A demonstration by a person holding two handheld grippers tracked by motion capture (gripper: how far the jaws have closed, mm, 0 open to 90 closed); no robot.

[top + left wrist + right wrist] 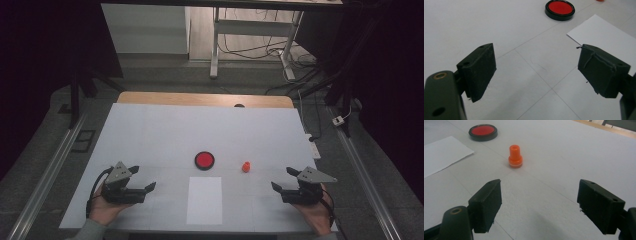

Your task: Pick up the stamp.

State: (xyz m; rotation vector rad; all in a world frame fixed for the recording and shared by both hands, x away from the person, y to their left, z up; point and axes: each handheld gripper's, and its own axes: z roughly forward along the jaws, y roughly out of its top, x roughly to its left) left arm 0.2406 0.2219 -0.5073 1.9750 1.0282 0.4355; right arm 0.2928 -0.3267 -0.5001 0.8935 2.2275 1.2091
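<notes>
A round red pad in a black case lies near the middle of the white table. A small orange stamp stands upright just right of it. A white sheet of paper lies in front of both. My left gripper rests at the front left, open and empty. My right gripper rests at the front right, open and empty too. In the right gripper view the orange stamp stands ahead of the jaws and the red pad lies farther off. The left gripper view has the red pad ahead and the paper at right.
The white table cover ends at a wooden strip along the far edge. Beyond it stand a desk frame and cables on the floor. Metal rails run along both sides of the table.
</notes>
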